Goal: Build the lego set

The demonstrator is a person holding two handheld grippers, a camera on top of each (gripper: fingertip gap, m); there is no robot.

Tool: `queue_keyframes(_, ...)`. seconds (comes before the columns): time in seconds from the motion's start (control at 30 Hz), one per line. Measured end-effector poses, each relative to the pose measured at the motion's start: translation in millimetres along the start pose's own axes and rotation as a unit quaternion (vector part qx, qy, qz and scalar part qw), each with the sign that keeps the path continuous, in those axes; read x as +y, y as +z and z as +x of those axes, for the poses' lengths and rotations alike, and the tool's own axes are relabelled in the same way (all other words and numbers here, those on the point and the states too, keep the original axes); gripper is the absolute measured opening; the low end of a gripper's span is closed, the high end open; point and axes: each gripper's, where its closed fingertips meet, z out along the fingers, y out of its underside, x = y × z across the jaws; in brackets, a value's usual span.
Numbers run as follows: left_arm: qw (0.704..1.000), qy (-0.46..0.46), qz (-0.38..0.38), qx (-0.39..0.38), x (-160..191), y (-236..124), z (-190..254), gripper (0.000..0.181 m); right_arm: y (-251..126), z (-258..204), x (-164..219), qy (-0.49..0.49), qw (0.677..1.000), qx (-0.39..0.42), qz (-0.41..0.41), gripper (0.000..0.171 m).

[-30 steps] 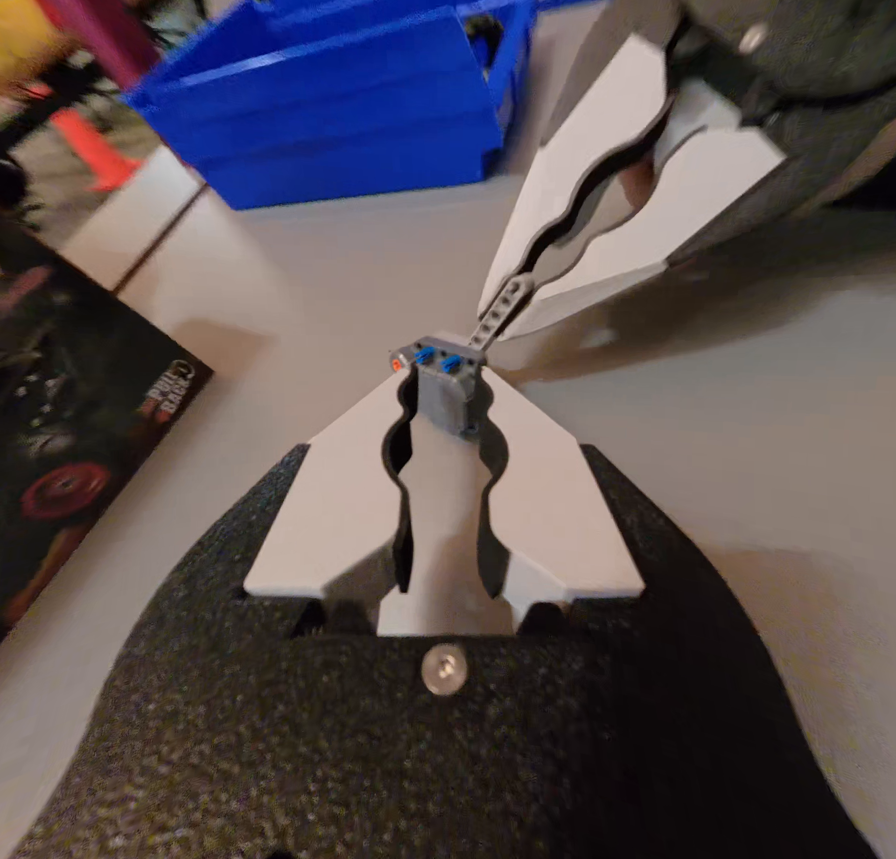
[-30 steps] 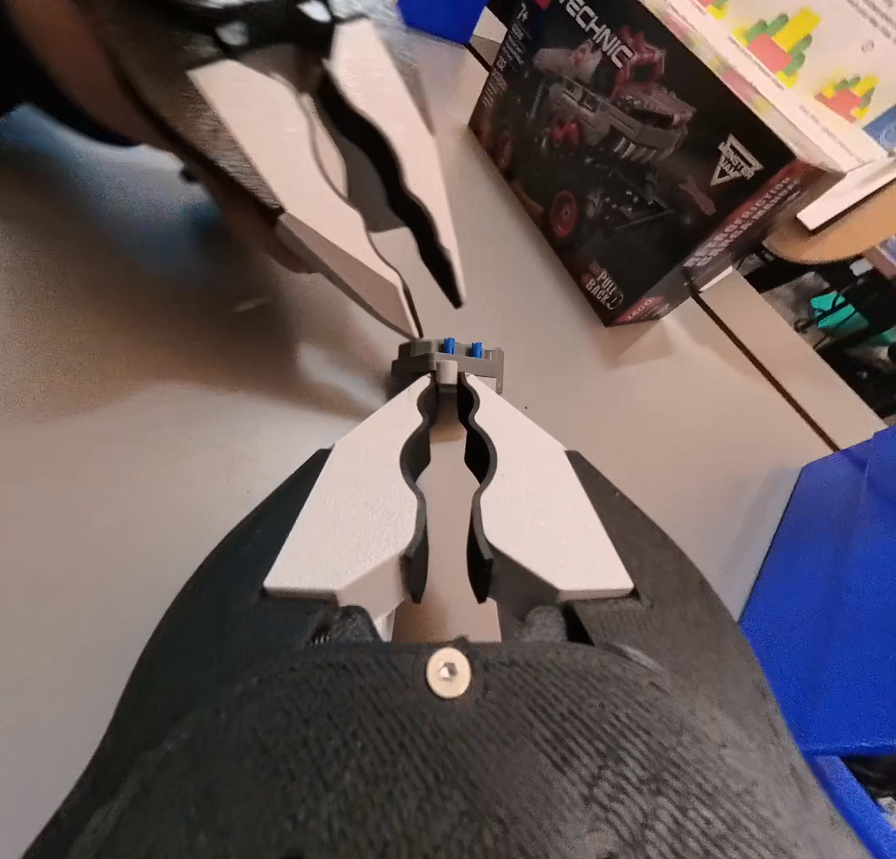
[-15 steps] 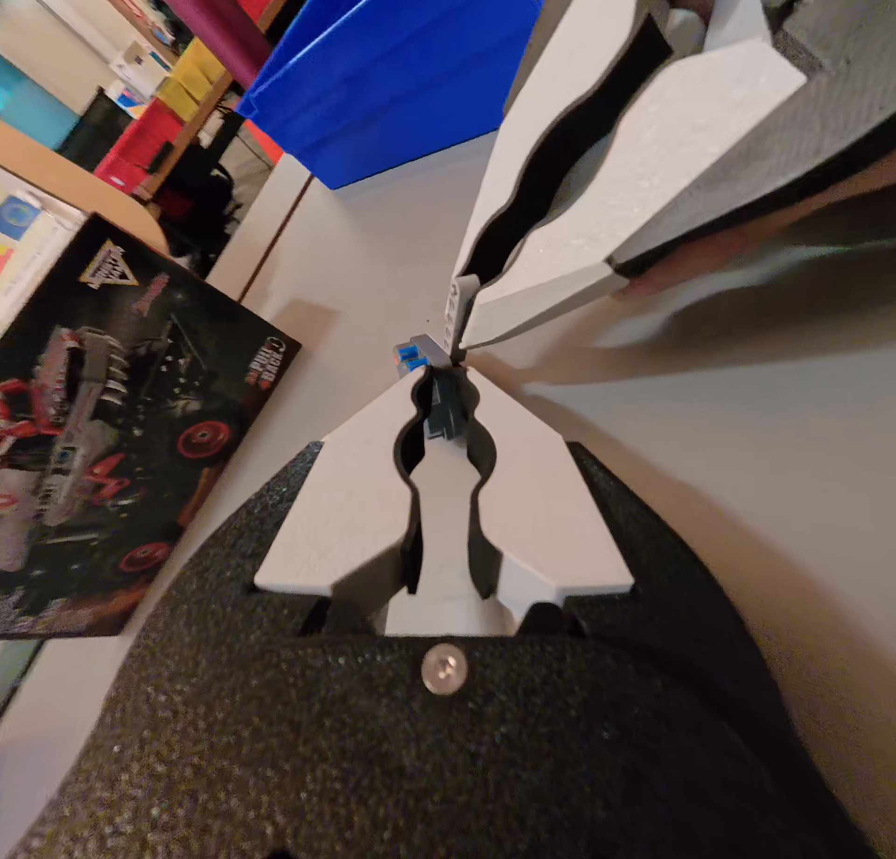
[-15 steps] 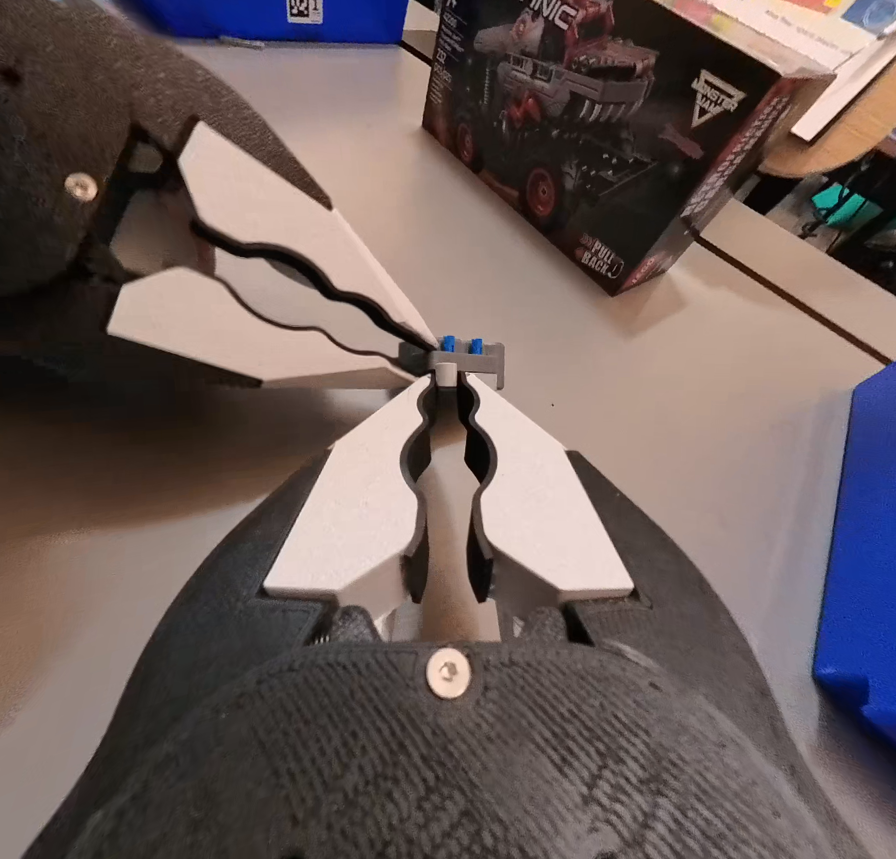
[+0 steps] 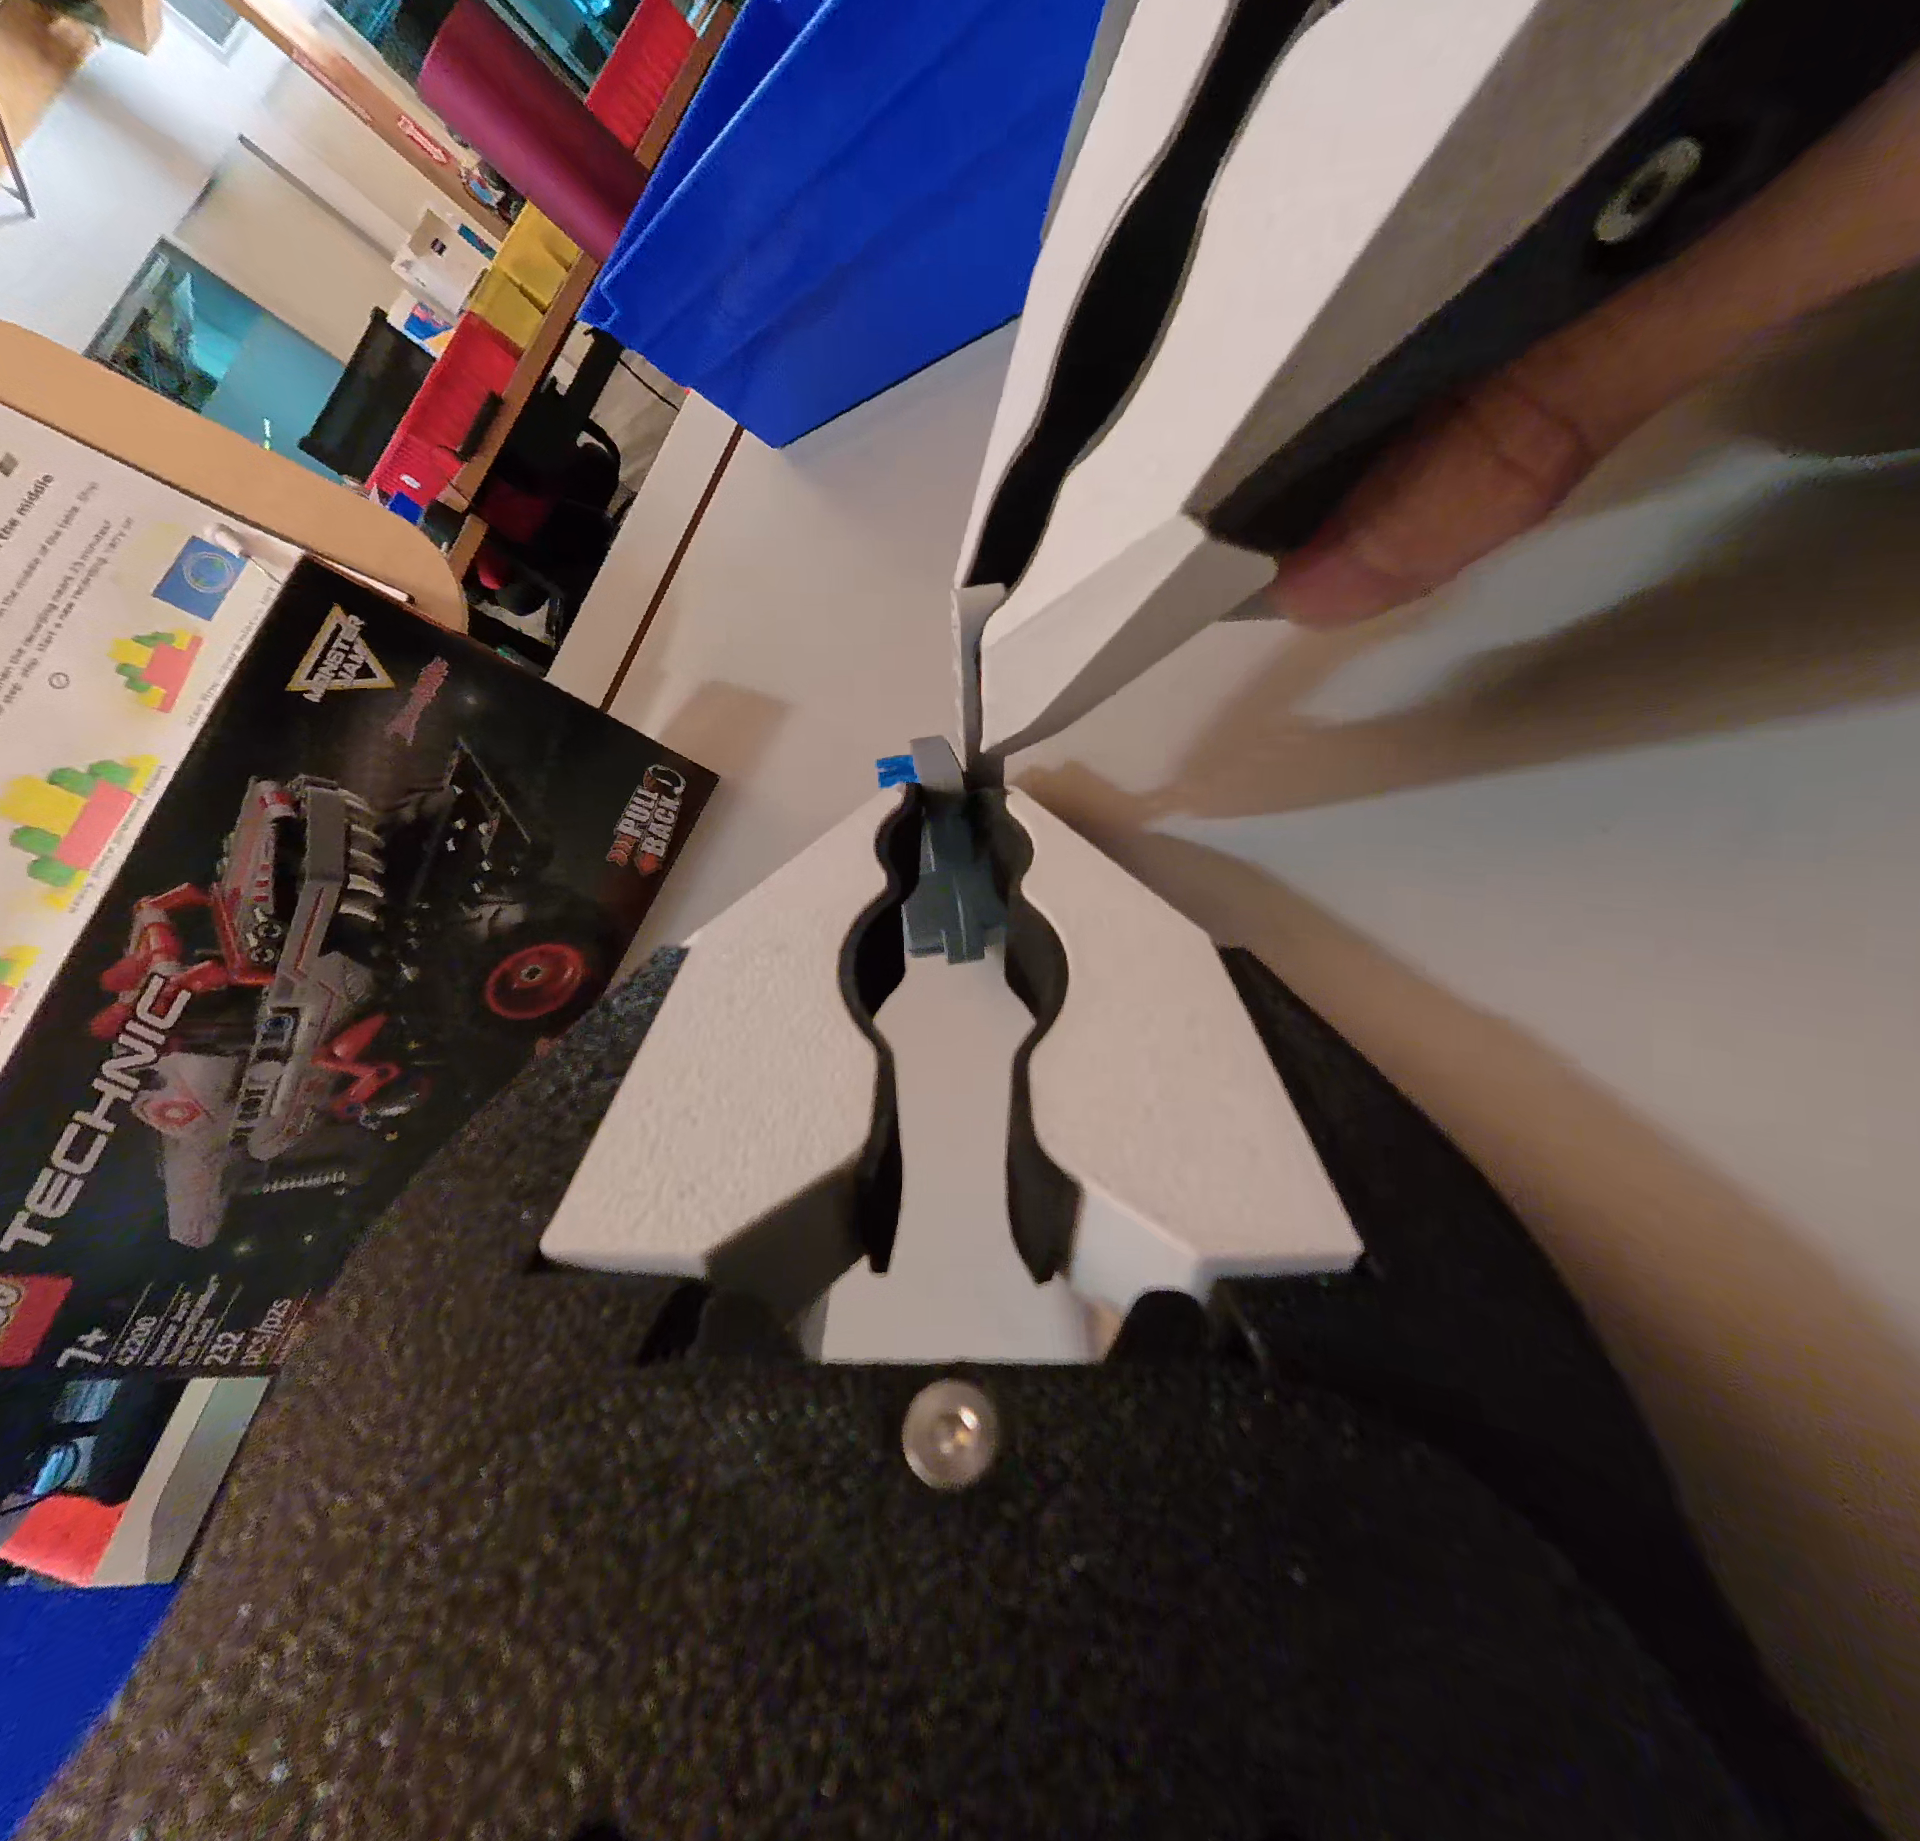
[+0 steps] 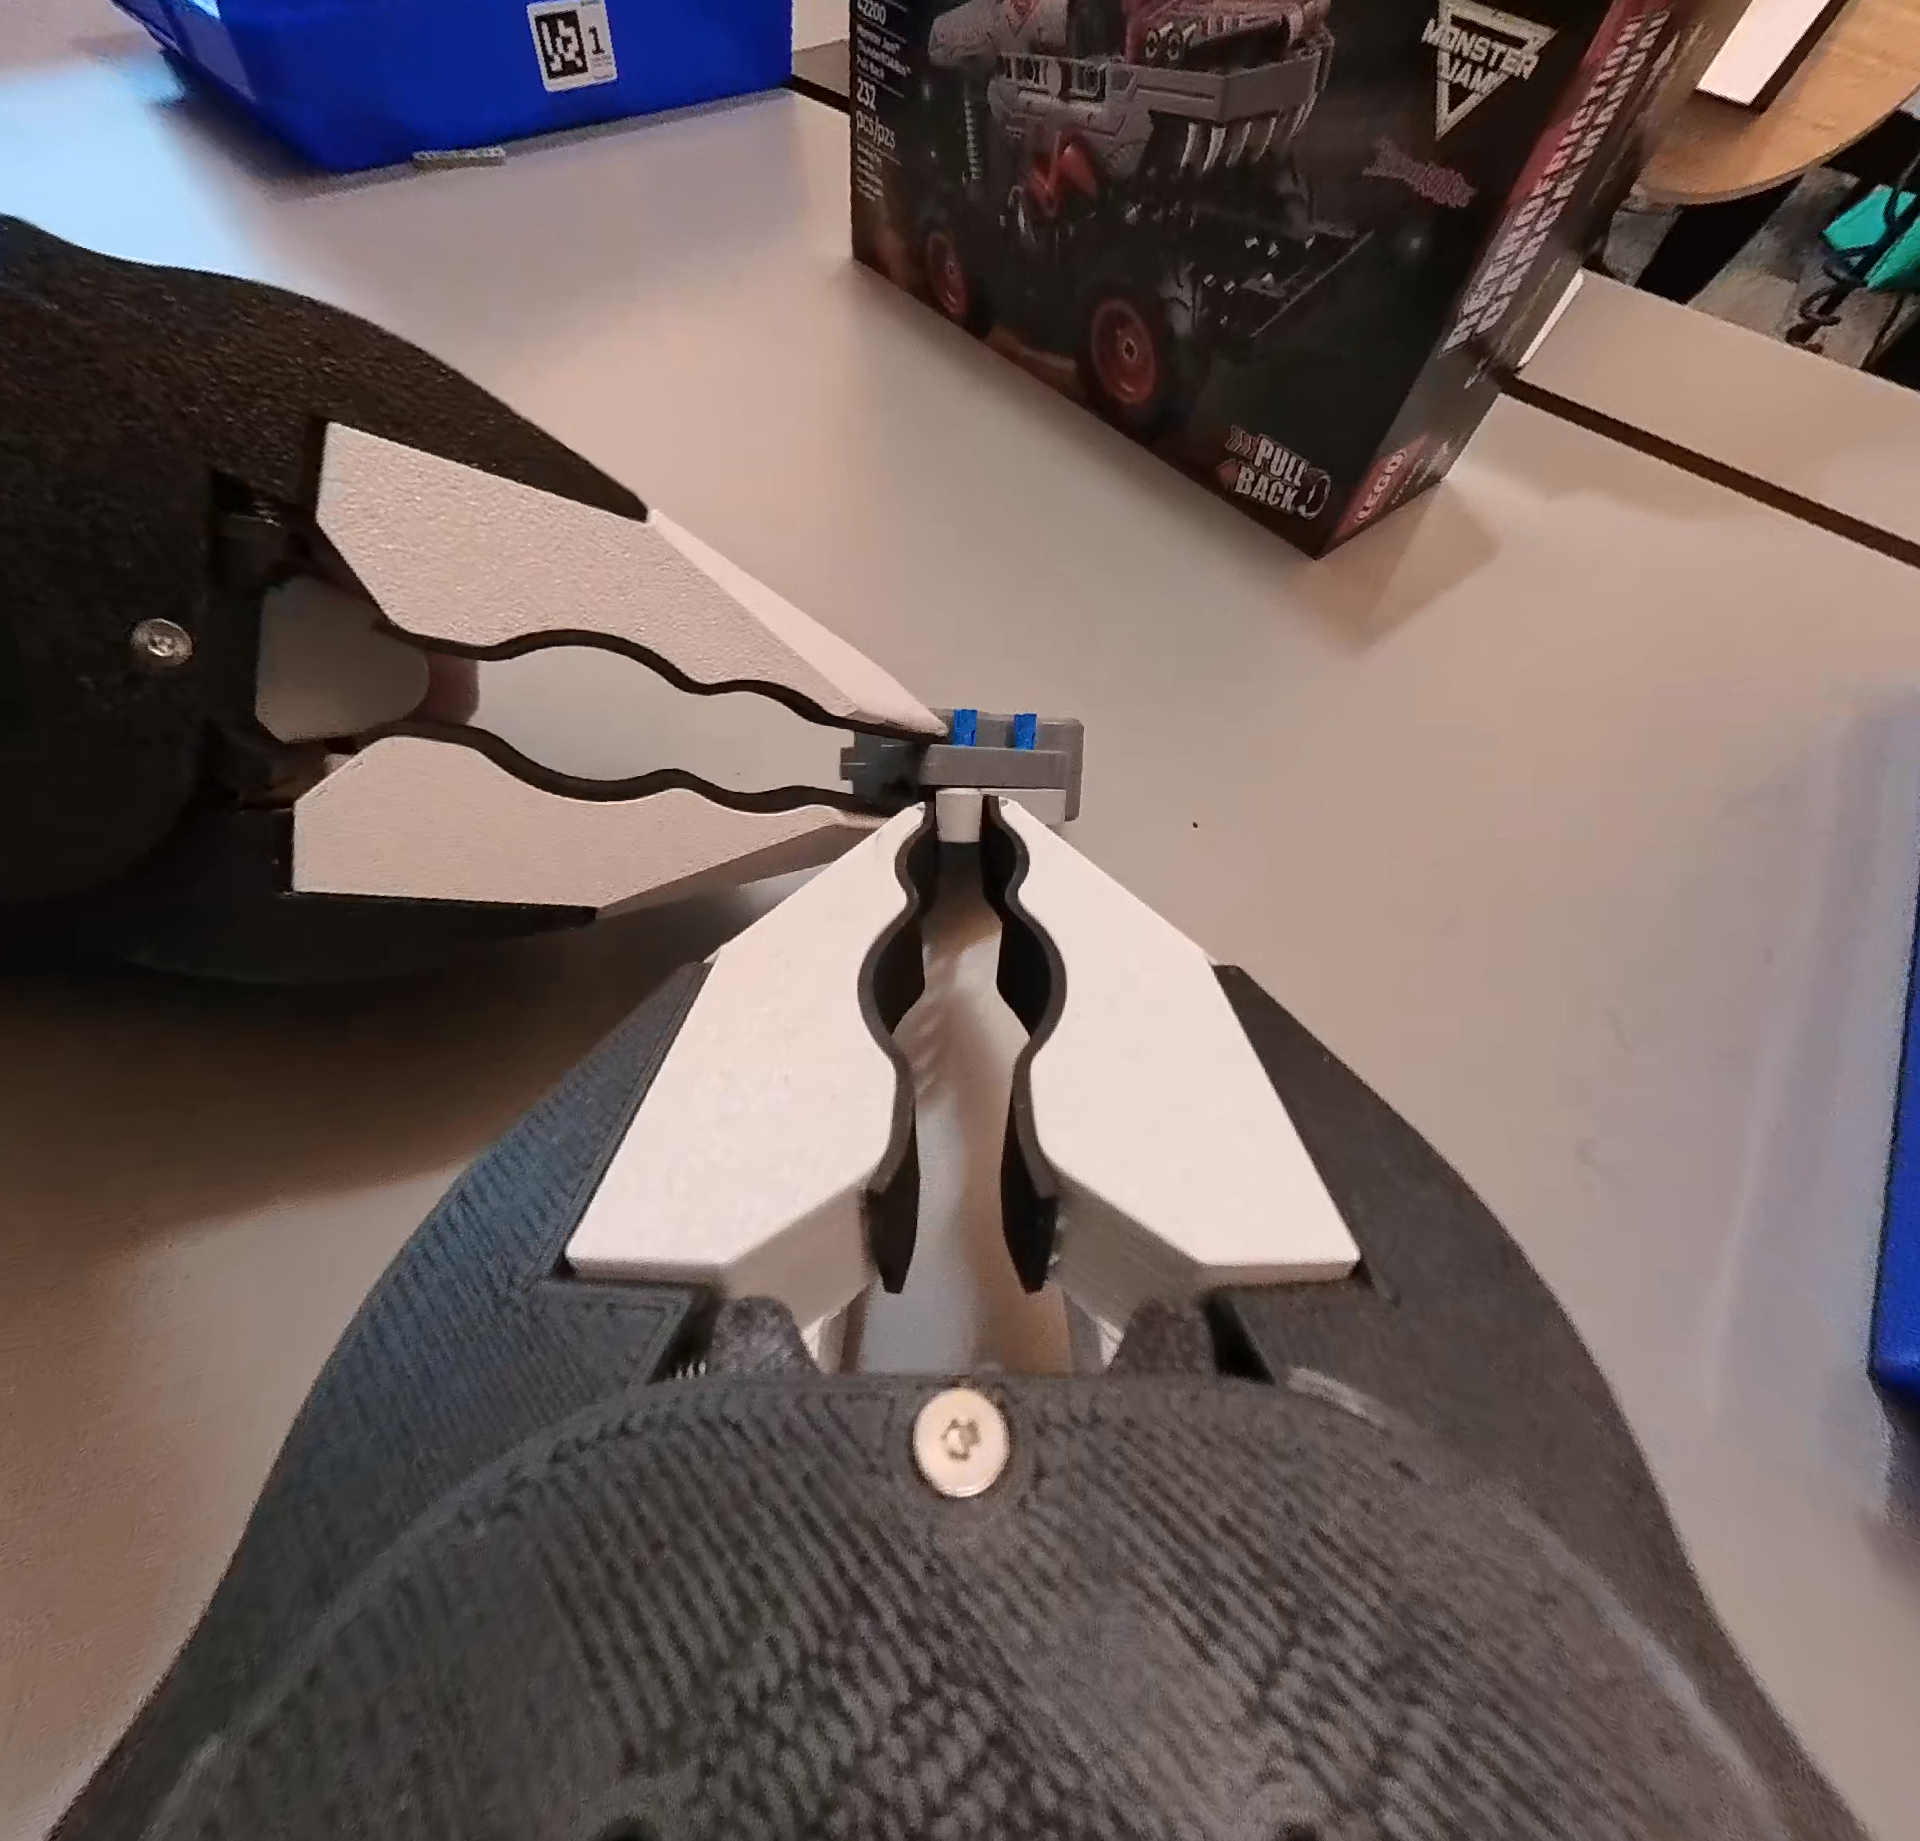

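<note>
Held above the grey table (image 6: 1455,856), well clear of its top, just in front of the set's black box (image 6: 1195,233): a small grey lego assembly (image 6: 987,763) with two blue pins (image 6: 995,726) poking from its upper face. Pinched at its darker grey end by the left gripper (image 5: 951,815), fingers pressed onto the piece from both sides (seen in the right wrist view (image 6: 883,763) coming in from the side away from the box's end flap, tips closed on the assembly). Met from the other direction by the right gripper (image 6: 961,820), fingers closed on a pale grey beam (image 6: 958,815) whose end touches the assembly's underside; same beam (image 5: 971,669) seen edge-on in the left wrist view, standing up from the assembly between the right gripper's tips (image 5: 982,648). Behind that gripper, a fingertip (image 5: 1434,524) of the person's hand wrapped under its black body. Farther from the box, a blue bin (image 6: 468,25) with a square code tag, resting on the same table; another blue edge (image 6: 1896,1168) on the box's far side. Beside the box, a printed sheet (image 5: 94,648) with coloured brick drawings
</note>
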Motion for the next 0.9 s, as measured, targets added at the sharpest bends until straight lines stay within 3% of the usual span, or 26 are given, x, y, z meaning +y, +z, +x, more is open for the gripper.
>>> queue_keyframes(0.17,1.0,-0.005,0.008,0.01,-0.9,-0.4,0.7,0.01,0.8,1.7,1.2,0.001,1.0,-0.002,-0.004,0.007)
queue_keyframes(0.3,1.0,-0.003,0.005,0.022,-0.2,0.5,4.1,0.023,2.4,-0.7,1.6,-0.006,1.0,-0.005,-0.007,0.007)
queue_keyframes(0.37,1.0,-0.006,0.002,0.004,1.5,0.9,-2.4,0.007,2.8,-1.5,2.0,-0.01,1.0,-0.007,-0.008,0.007)
queue_keyframes(0.9,0.998,0.052,-0.011,-0.034,2.3,-0.7,-13.6,0.006,4.3,-2.4,-4.0,-0.036,0.999,0.005,0.009,0.007)
